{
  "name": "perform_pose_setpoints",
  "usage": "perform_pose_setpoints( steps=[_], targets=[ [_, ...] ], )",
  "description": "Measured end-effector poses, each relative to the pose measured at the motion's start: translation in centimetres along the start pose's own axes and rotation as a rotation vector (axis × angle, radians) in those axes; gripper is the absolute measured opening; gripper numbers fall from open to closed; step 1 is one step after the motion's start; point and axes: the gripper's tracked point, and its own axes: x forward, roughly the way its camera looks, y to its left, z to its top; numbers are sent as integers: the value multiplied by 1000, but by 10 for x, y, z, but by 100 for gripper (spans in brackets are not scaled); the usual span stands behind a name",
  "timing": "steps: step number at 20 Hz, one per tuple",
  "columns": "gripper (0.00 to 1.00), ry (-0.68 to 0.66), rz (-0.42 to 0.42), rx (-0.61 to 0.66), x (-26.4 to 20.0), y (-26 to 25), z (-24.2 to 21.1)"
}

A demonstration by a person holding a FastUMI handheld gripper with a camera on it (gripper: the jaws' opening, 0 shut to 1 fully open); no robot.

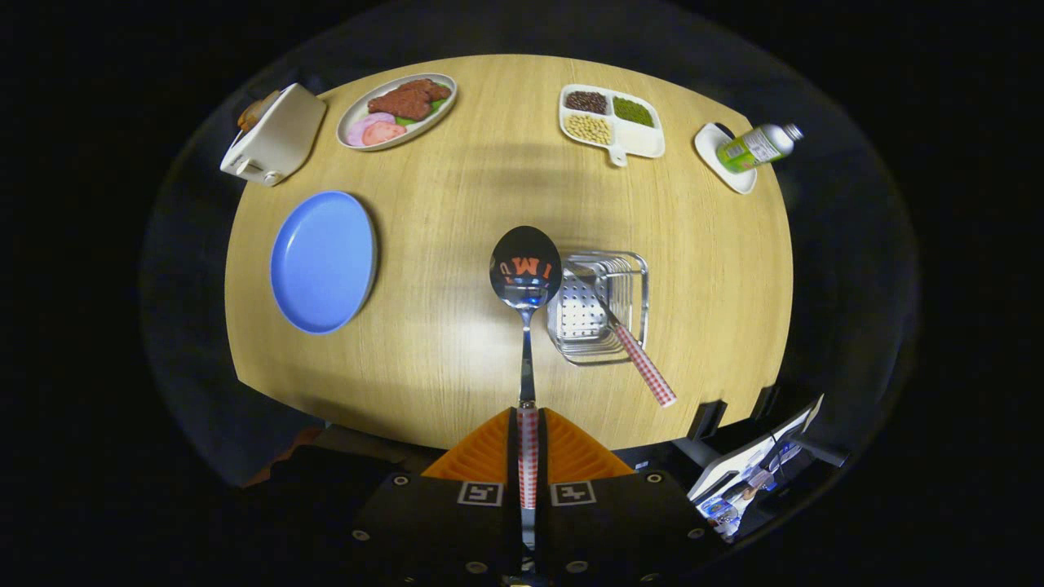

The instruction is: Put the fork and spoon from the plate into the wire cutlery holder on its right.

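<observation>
My jaws (528, 440) clamped on the spoon (526, 269) handle, bowl raised beside the wire cutlery holder (599, 306), fork (628, 346) leaning inside, blue plate (322, 261) bare on the counter (457, 204).

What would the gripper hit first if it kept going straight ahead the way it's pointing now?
Probably bare table. The gripper is shut on the spoon, whose bowl leads, just left of the wire cutlery holder with the fork in it. Depth is unclear.

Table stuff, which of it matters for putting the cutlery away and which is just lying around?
Job: spoon clamped in the gripper; fork already in the wire cutlery holder; blue plate.
Lying about: toaster, food plate, divided dish, bottle.
</observation>
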Motion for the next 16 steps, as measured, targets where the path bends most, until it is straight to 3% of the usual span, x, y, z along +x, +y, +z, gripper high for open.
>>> perform_pose_setpoints(
  steps=[8,16],
  targets=[
    [7,209,34,-37,27,-32,-18],
    [8,357,48,-107,37,-39,0]
  ],
)
